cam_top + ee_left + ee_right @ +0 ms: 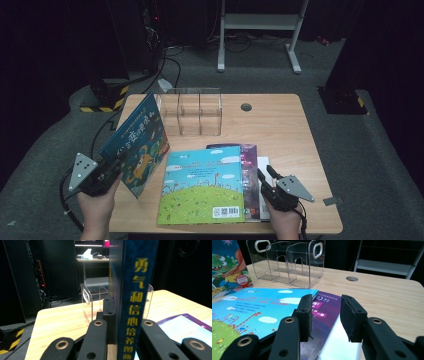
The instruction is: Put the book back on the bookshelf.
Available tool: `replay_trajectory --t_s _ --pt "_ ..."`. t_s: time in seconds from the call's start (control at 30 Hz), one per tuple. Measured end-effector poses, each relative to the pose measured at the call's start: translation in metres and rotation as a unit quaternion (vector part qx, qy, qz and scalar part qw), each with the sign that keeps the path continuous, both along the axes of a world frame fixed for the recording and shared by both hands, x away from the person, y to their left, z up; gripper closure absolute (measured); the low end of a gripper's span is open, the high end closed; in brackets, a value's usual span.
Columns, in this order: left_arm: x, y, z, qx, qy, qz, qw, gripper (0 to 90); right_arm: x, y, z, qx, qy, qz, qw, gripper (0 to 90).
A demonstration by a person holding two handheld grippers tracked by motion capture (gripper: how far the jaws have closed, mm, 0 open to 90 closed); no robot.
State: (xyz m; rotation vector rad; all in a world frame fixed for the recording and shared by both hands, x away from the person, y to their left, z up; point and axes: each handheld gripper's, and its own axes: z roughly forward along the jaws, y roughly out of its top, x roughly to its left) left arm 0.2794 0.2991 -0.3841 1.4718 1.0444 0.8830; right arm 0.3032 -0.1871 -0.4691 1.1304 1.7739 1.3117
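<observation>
The wooden table (280, 125) carries everything here, with a round cable hole (246, 107) toward its far edge. Near the far side stands a clear acrylic book rack (190, 112) with several upright dividers, its slots holding nothing.

Next in size is the blue picture book (137, 145), held up off the table at the left, tilted, its dragon cover facing right and its far corner near the rack's left end. The left gripper (107, 172) has its jaws clamped on this book's lower edge — in the left gripper view the spine (135, 302) with yellow Chinese characters rises straight up between the two black jaws, which press on both sides.

Flat on the near middle of the table lies a light-blue picture book (202, 185) with a green hill on its cover, topping a small stack. Under it, poking out on the right, is a purple book (247, 172), and under that a white one (264, 190) at the stack's right edge.

The right gripper (265, 182) sits low at that right edge — its jaws stand partly apart with nothing pinched, hovering above the purple cover and the white book.
</observation>
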Motion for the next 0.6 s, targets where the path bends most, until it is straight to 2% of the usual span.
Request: replay_trajectory --t_s 0.13,0.37,0.6 --pt "-0.0010 -0.0010 -0.0004 -0.007 -0.003 0.005 1.0000 82.9 0.0002 -0.0014 0.0004 0.002 0.001 -0.001 1.0000 62.1" --pt "-0.0009 -0.0037 0.0007 -0.004 -0.009 0.004 0.9999 83.1 0.0006 -0.0033 0.0010 0.003 -0.001 -0.003 1.0000 62.1" --pt "-0.0009 -0.0071 0.0026 0.003 -0.007 0.007 0.9999 83.0 0.0010 -0.0035 0.0009 0.006 0.002 0.001 1.0000 61.9"
